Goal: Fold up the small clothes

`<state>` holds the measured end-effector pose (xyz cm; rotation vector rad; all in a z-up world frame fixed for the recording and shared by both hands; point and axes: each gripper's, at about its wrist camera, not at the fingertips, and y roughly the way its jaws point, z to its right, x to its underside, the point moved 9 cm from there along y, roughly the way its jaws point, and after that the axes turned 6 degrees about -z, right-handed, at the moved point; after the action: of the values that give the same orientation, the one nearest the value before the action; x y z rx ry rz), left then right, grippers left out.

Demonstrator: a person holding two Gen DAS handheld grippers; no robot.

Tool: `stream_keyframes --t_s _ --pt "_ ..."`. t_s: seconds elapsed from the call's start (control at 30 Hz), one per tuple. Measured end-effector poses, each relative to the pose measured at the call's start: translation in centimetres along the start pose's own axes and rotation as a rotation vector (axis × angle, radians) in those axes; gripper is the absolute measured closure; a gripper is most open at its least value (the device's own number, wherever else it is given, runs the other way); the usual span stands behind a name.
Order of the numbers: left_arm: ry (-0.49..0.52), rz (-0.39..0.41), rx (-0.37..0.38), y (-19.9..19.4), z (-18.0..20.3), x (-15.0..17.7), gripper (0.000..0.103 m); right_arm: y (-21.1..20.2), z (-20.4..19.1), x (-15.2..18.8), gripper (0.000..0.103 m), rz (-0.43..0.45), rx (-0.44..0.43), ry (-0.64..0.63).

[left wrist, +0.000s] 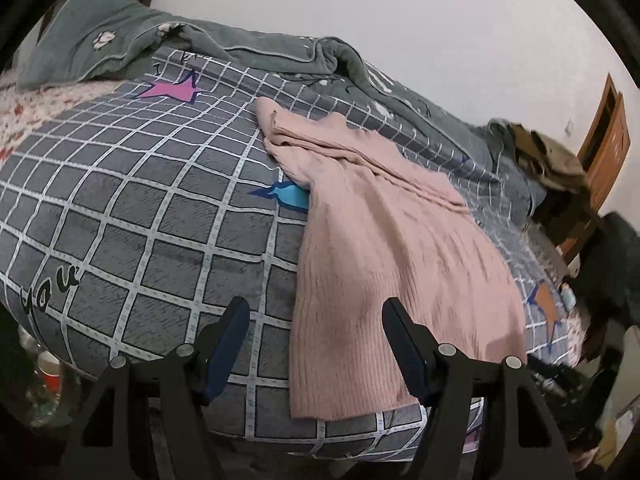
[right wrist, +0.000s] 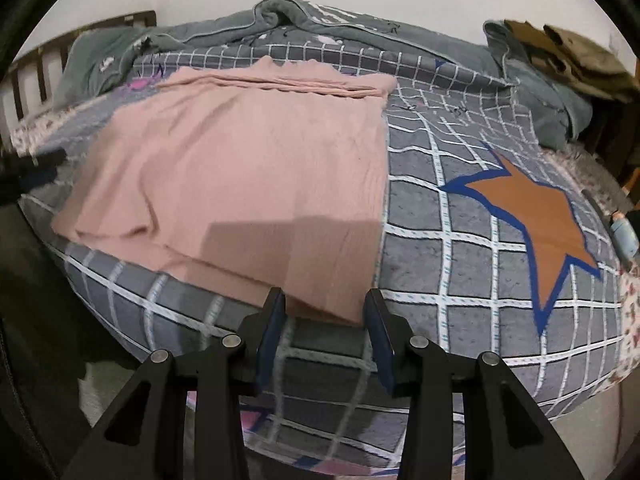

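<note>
The pink sweater [right wrist: 240, 168] lies spread on the checked bedcover [left wrist: 132, 216], its near hem at the bed's edge. Both grippers are open and empty: the left gripper [left wrist: 316, 332] straddles the hem's left corner, the right gripper [right wrist: 324, 312] the right corner. The hem looks layered, though blur hides it, so a pinch may take one layer only, and the fold would skew.

— What is the pink garment [right wrist: 248, 160] made of?
— Soft ribbed knit, matt. The checked bedcover [left wrist: 140, 216] under it looks like short, fuzzy fleece.
— And the grippers?
— Matt black plastic, with dull metal pins; the headboard [right wrist: 24, 64] is dark wood.
</note>
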<state>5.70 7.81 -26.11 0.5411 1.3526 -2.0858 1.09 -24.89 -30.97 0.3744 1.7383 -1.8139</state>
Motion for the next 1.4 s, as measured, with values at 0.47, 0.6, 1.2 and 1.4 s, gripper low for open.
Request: stream_keyframes --t_s 0.47,0.6,1.2,1.4 --pt "-0.005 -0.031 0.003 0.3 -0.6 0.3 0.036 -2.2 2.9 -1.0 0.102 0.145 0.013 0.076" --pt "-0.004 -0.103 0.021 1.1 -0.7 0.9 0.036 -2.5 4.7 -1.0 0.102 0.141 -0.087 0.191" --pt "0.248 -0.22 -0.187 4.1 3.0 3.9 0.044 -1.2 1.1 -1.7 0.066 0.151 -0.026 0.095" --pt "0.243 -0.183 -0.189 3.3 2.4 3.4 0.091 -0.8 1.5 -1.7 0.101 0.149 0.068 0.095"
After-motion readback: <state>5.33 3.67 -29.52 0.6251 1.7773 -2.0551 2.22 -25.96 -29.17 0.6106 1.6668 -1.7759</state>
